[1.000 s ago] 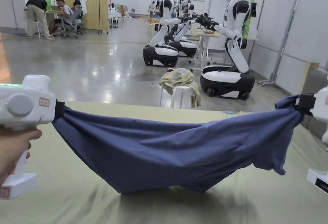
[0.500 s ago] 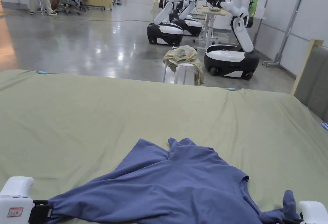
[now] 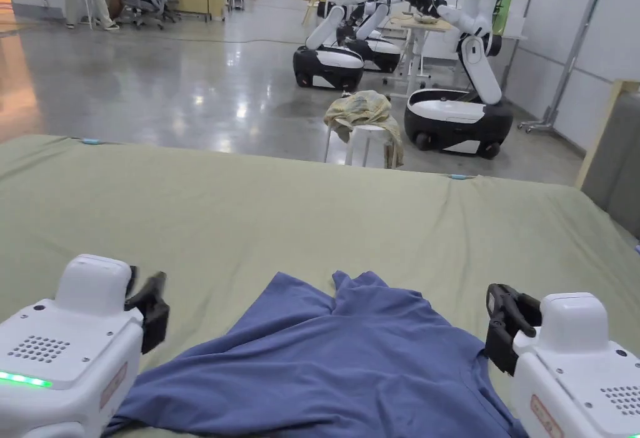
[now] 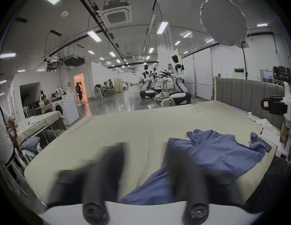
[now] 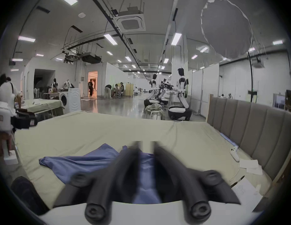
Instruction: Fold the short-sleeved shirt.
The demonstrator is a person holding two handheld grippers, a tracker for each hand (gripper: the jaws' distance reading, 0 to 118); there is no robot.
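The blue shirt (image 3: 331, 358) lay rumpled low in the frame on the green bed sheet (image 3: 250, 208). The left gripper (image 3: 150, 311) and right gripper (image 3: 503, 326) hung released at either side, holding nothing. A cloth-draped stool (image 3: 365, 139) and wheeled robots (image 3: 459, 114) stood beyond, upper right.

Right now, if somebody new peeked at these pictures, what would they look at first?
Probably the blue shirt, lying rumpled on the green sheet near the front edge. Next, the two white grippers above it, the left gripper and the right gripper, jaws apart and holding nothing. Behind the bed, white robots stand on the shiny floor.
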